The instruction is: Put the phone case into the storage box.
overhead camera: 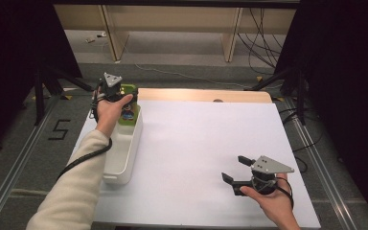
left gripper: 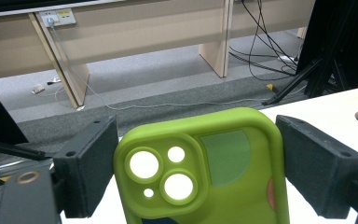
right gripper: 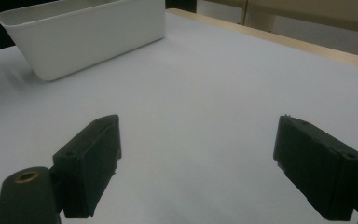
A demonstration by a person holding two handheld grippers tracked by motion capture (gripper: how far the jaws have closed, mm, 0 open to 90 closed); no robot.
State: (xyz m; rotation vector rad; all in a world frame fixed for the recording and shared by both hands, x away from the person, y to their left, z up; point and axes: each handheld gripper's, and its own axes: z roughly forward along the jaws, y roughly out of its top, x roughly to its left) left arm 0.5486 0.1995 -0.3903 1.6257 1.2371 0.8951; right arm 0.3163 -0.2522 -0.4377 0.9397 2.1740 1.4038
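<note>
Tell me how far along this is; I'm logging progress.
Done: the left hand-held gripper is shut on the green phone case, holding it over the far end of the white bin. In hand: that hold. Left: releasing the case, apparently into the bin. The right hand-held gripper rests open on the white table.

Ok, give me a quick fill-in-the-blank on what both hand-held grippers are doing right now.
1. The left hand-held gripper is shut on a ____ phone case.
2. The right hand-held gripper has its jaws ____, nothing between them.
3. The phone case is held over the far end of the ____ bin.

Missing words: green; open; white
</note>
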